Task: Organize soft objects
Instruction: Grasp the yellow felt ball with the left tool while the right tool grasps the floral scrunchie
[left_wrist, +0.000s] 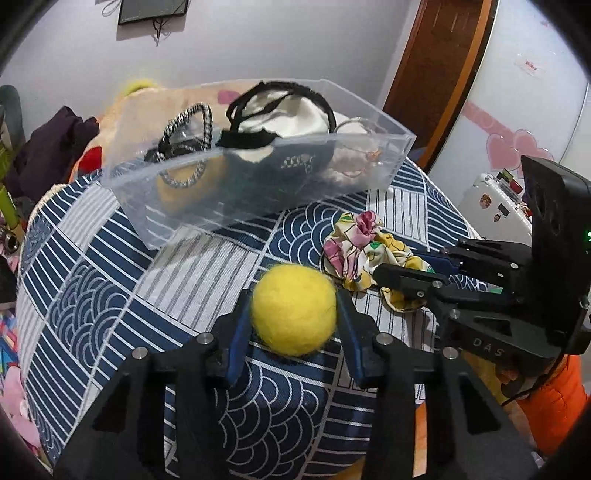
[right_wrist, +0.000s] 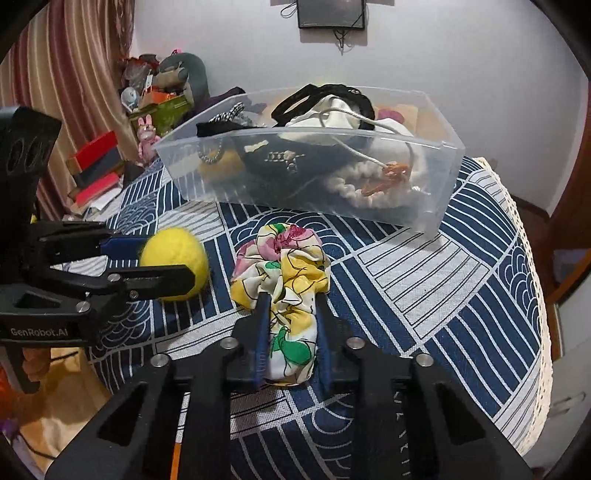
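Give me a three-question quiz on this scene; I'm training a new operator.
1. True or false: the left gripper is closed on the yellow ball.
2. What does the right gripper hold? A) floral scrunchie B) white pouch C) black strap
3. Fill in: the clear bin sits on the patterned ____.

Key: 1 true; 2 A, the scrunchie; 3 tablecloth.

both wrist views look closely forward along their jaws, sharing the clear bin.
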